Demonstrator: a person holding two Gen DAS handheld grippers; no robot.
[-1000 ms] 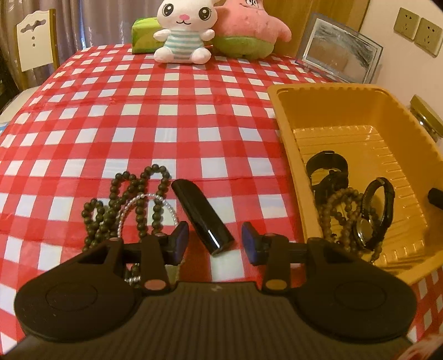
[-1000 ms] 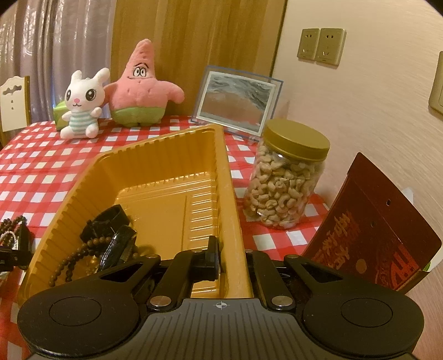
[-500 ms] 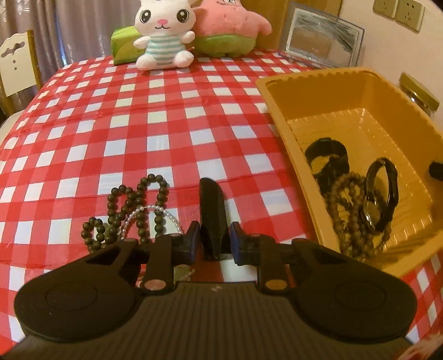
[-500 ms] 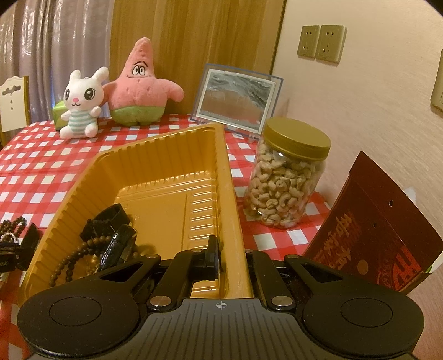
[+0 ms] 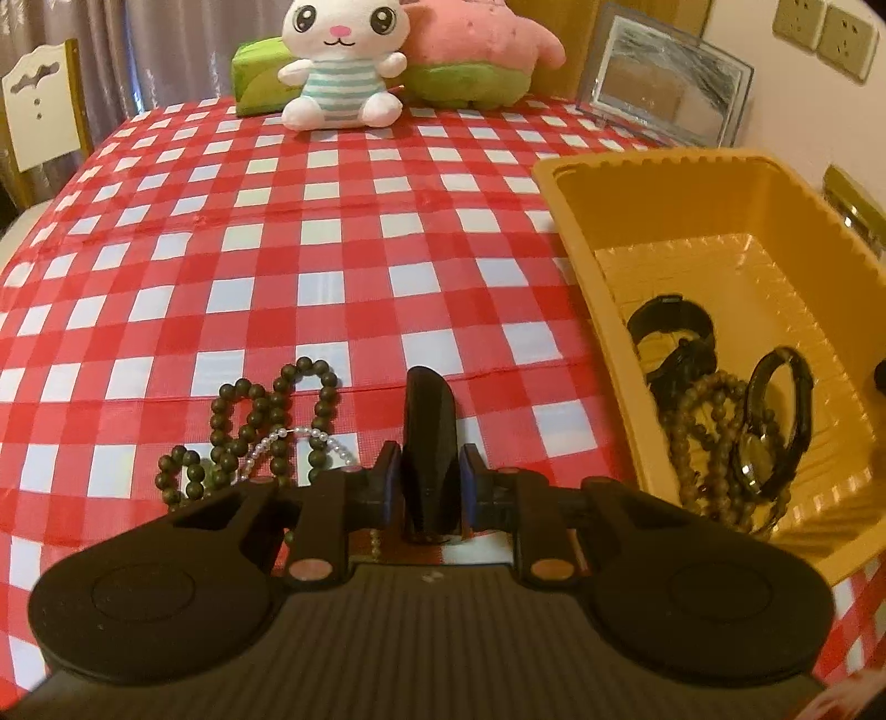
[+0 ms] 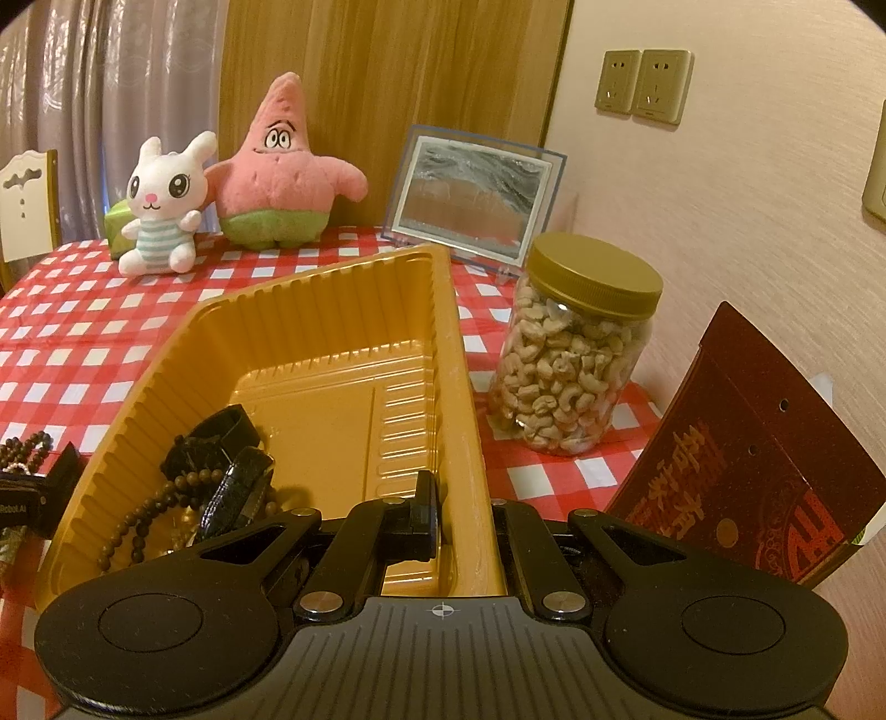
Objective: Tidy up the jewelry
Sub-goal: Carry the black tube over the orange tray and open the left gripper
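Left gripper [image 5: 426,487]: clamped on a black tube [image 5: 429,437], both pads pressed to its sides; the tube stands out forward over the tabletop [image 5: 332,232], near the near edge.

Dark bead necklace [image 5: 260,421]: lies in loops on the tabletop just left of the tube, with a string of small white pearls [image 5: 302,437] across it.

Yellow tray [image 5: 692,205]: sits toward the right edge of the tabletop. Contents, all at its near end: black wristband [image 5: 670,321], brown bead strand [image 5: 703,426], dark watch [image 5: 775,426] standing on edge against the beads.

Right gripper [image 6: 465,515]: closed on the tray's right wall, one finger inside and one outside.

Far edge of the tabletop: white rabbit plush [image 5: 340,61], pink star plush [image 5: 476,50], green box [image 5: 260,69] behind the rabbit, framed picture [image 5: 664,94] in the far right corner.

Right edge of the tabletop: jar of cashews [image 6: 581,343] with a gold lid, beside the tray; dark red packet [image 6: 742,459] with gold lettering nearer the camera.
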